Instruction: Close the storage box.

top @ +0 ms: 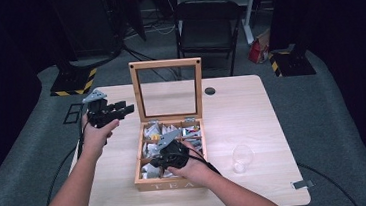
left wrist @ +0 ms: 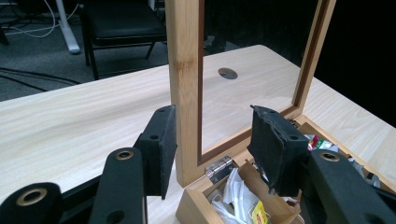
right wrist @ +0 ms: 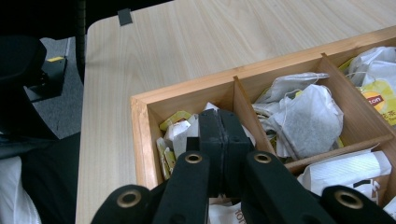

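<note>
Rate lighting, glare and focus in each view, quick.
High view: table evenly lit, surroundings dark, soft overall; the glass is faint against the wood. Left gripper view: sharp, sheen on the tabletop behind the tea box lid. Right gripper view: crisp tea bags, dark upper left corner, right gripper shut.

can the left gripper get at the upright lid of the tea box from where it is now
Probably yes. The left gripper is open, and in its own view its jaws already stand on either side of the lid's near wooden edge. Nothing lies between them. In the high view it sits just left of the lid.
</note>
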`<state>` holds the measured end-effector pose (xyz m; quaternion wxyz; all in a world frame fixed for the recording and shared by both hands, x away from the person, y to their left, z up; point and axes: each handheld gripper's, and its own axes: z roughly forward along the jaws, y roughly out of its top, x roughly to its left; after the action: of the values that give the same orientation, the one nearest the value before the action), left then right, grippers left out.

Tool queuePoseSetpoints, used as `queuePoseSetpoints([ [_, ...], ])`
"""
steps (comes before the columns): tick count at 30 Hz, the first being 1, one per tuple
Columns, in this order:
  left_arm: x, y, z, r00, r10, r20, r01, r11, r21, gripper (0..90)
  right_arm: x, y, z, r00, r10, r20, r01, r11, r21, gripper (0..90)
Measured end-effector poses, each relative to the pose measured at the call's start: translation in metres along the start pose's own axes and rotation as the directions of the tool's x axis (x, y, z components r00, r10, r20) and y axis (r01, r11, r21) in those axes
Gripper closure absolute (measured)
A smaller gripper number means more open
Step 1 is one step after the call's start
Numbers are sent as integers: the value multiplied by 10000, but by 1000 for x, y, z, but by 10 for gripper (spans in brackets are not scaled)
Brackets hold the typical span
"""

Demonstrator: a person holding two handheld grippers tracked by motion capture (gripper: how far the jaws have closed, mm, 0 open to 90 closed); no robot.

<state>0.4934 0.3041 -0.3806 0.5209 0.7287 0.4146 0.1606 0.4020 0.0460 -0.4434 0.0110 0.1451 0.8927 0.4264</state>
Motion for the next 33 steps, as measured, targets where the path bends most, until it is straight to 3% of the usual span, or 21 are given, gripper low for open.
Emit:
queuePoseSetpoints([
  [7, 0, 1, -1, 10000, -5, 1, 5, 10000, 3, 508, 0, 4, -9, 9999, 127, -116, -131, 9993, -363, 900],
  [33, 0, 3, -2, 10000, 22, -41, -23, 10000, -54, 508, 2, 28, -41, 9999, 152, -70, -156, 9975, -695, 900],
])
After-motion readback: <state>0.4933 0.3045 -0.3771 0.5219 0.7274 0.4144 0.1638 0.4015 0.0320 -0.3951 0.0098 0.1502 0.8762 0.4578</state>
